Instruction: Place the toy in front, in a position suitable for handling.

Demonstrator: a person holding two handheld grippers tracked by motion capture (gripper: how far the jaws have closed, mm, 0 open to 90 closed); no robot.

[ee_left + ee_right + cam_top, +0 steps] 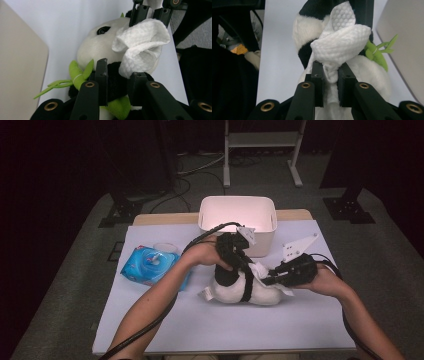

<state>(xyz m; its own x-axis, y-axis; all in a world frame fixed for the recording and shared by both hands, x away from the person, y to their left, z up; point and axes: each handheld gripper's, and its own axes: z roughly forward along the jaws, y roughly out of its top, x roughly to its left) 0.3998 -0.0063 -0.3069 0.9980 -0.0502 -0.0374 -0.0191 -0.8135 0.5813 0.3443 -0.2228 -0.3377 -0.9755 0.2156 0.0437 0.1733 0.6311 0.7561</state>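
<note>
A black-and-white panda plush (pixel 260 295) lies on its side on the white table cover (pixel 165 320). My left gripper (pixel 239 277) comes down over the plush. In the left gripper view it (pixel 118 72) is shut on the plush's black part (pixel 116 85), below the white face (pixel 97 47) and beside a green bamboo sprig (pixel 78 75). My right gripper (pixel 267 279) reaches in from the right, shut on a crumpled white wipe (pixel 260 270). In the right gripper view the wipe (pixel 342 42) bunches above the right gripper (pixel 330 72) and rests against the plush (pixel 308 30).
A white bin (pixel 237 217) stands just behind the plush; its wall is at the edge of both gripper views (pixel 407 37). A blue wet-wipe pack (pixel 150 265) lies at the left. The table's front half is bare cover.
</note>
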